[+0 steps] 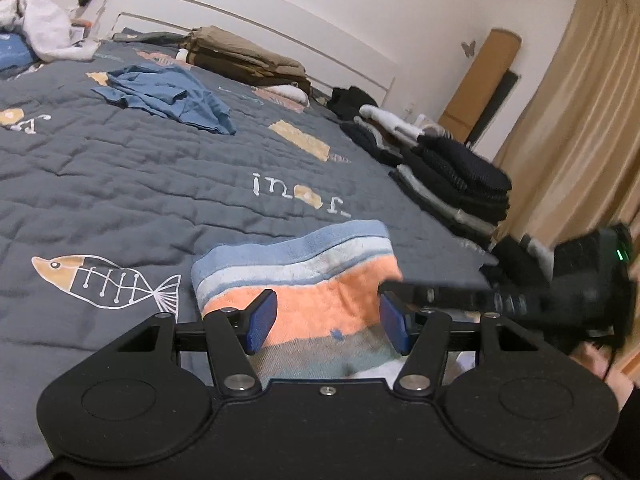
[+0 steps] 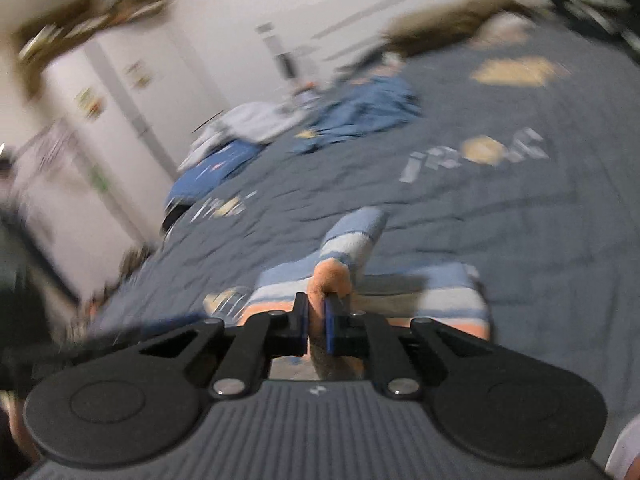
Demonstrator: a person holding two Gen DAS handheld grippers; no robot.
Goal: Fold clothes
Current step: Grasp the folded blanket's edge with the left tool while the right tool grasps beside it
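A small towel (image 1: 304, 272), orange with blue and white stripes, lies on the grey quilted bedspread (image 1: 120, 184). My left gripper (image 1: 327, 322) hovers over its near part, open, blue pads apart with orange cloth showing between them. My right gripper (image 1: 390, 289) reaches in from the right to the towel's right edge. In the blurred right wrist view that gripper (image 2: 317, 312) is shut on a raised orange fold of the towel (image 2: 332, 276), and the striped rest of it spreads on the bed behind.
A crumpled blue shirt (image 1: 168, 96) lies further up the bed. Folded brown clothes (image 1: 248, 60) rest by the headboard, and a stack of dark folded clothes (image 1: 460, 176) lines the right edge. White laundry (image 1: 40, 24) is heaped at the far left. Curtains (image 1: 580, 120) hang at the right.
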